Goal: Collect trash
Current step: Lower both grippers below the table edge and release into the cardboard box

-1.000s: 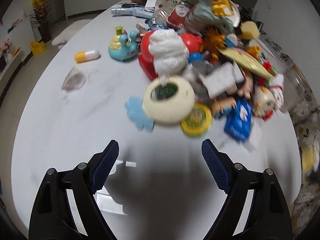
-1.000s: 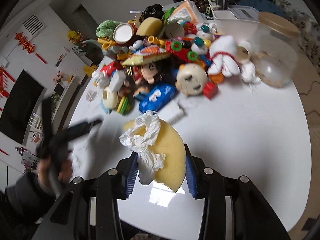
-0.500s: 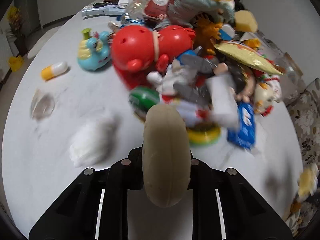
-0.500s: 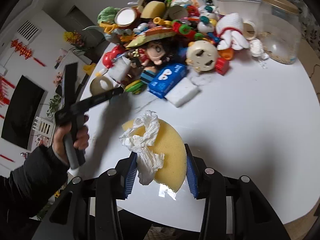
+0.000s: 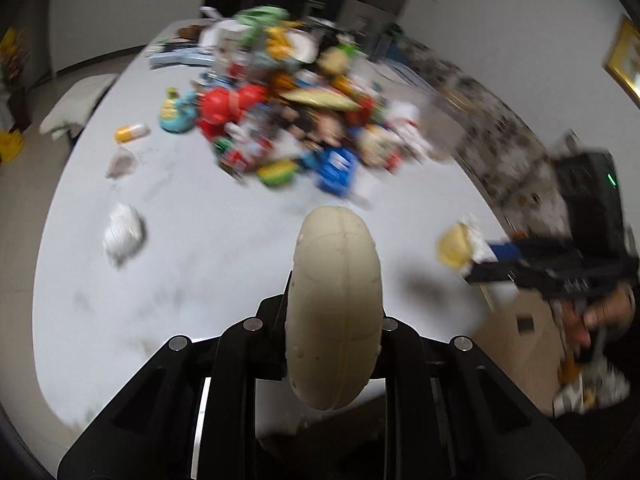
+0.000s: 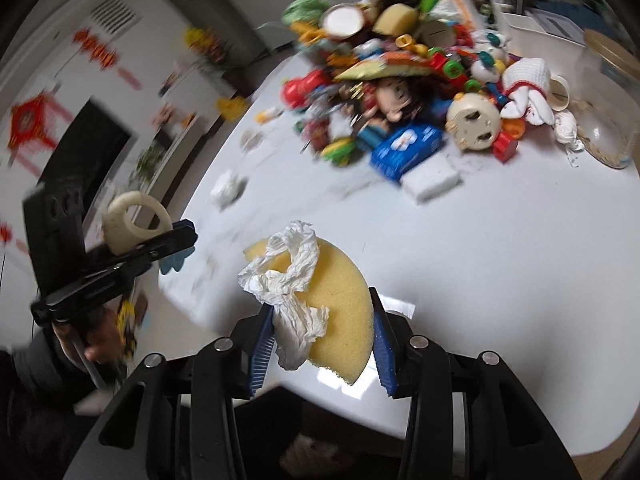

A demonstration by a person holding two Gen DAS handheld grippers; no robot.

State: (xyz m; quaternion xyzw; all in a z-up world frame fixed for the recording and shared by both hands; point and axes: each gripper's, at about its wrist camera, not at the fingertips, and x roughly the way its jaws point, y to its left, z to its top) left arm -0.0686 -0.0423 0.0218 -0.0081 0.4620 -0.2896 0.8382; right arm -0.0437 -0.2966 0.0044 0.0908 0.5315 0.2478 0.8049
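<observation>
In the left wrist view, a crumpled white tissue (image 5: 123, 235) lies alone on the white desk (image 5: 200, 280) at middle left. Above it, a yellow-and-white capsule (image 5: 131, 133) and a teal snail toy (image 5: 176, 111) sit at the left edge of the blurred toy heap (image 5: 304, 120) in the upper centre. At bottom centre the left hand-held gripper (image 5: 334, 312) is clamped on a beige tape roll (image 5: 334, 312), seen edge-on and raised off the desk. At far right, the other gripper shows, blurred.

In the right wrist view, the tape roll (image 6: 134, 226) appears at middle left in the left hand-held gripper (image 6: 160, 240), with a hand (image 6: 96, 340) on the handle below. At bottom centre the right hand-held gripper (image 6: 320, 340) is clamped on a yellow half-round sponge (image 6: 340, 300) and a crumpled white tissue (image 6: 292, 284) draped over it. Above right of the sponge, a white sponge block (image 6: 432, 178) and a blue wipes pack (image 6: 406, 148) lie before the heap, a glass jar (image 6: 612, 112) at the far right.
</observation>
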